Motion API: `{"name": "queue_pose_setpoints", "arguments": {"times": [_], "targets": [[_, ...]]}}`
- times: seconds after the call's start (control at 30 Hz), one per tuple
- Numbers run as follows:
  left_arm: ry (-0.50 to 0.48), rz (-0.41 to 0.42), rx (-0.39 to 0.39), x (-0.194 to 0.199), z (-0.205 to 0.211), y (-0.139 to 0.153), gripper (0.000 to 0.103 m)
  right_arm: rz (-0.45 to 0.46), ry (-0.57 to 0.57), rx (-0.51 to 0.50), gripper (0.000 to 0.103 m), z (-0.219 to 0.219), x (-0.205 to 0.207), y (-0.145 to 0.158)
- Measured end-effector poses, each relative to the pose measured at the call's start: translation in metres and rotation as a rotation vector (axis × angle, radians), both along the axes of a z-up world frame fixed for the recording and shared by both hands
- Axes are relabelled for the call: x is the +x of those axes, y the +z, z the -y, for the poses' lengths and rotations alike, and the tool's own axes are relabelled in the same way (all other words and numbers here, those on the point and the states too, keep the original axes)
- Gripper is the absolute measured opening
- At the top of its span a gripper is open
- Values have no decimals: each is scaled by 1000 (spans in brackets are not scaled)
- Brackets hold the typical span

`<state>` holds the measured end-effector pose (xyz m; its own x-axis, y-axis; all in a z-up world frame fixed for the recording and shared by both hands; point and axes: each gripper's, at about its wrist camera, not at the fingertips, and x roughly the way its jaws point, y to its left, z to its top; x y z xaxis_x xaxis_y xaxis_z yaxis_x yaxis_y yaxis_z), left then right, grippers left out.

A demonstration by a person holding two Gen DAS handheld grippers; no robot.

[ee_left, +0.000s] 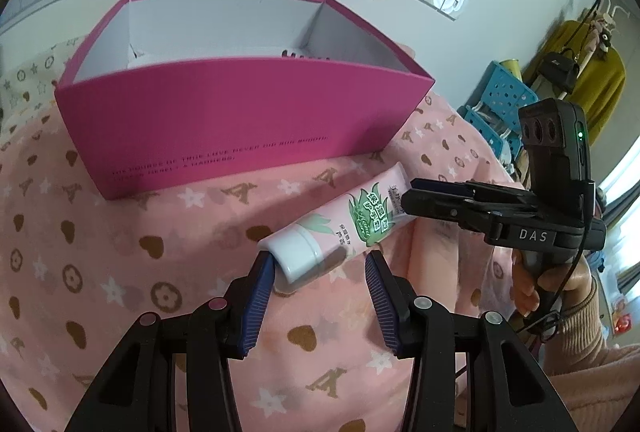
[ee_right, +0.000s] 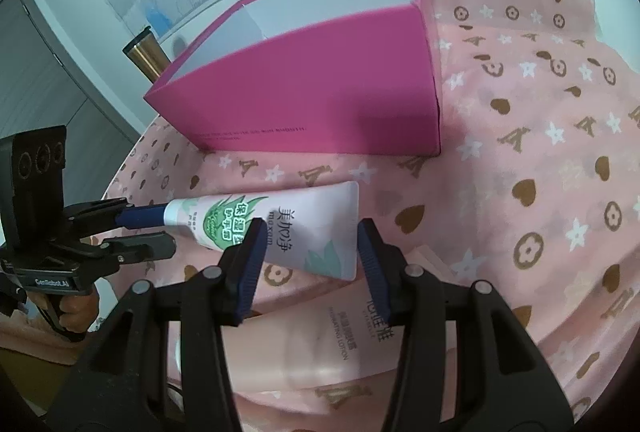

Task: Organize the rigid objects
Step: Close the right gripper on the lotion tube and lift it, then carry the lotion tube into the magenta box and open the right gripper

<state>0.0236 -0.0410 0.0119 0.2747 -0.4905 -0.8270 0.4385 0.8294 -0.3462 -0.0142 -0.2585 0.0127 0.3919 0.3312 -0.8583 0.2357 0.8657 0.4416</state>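
A pink hand-cream tube (ee_left: 340,224) with a white cap lies on the pink patterned cloth in front of an open magenta box (ee_left: 224,120). My left gripper (ee_left: 320,268) is open, its jaws on either side of the capped end. My right gripper (ee_right: 308,236) is open around the tube's flat end (ee_right: 312,228). The right gripper also shows in the left wrist view (ee_left: 416,198), and the left gripper in the right wrist view (ee_right: 160,228). The box (ee_right: 320,96) holds a dark item, mostly hidden.
A pink lotion bottle (ee_right: 332,340) lies under my right gripper. A brass-coloured cylinder (ee_right: 146,52) stands behind the box. Blue perforated baskets (ee_left: 500,104) and hanging clothes stand off the right edge. A wall with maps rises behind.
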Motion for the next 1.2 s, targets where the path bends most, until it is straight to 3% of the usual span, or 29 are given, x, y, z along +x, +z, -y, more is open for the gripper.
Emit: {"name": "queue_pose_setpoints", "arguments": {"times": [1.2], "targets": [[-11, 134, -30, 13, 9, 44, 47, 135, -31, -38, 50, 14, 9, 47]]}}
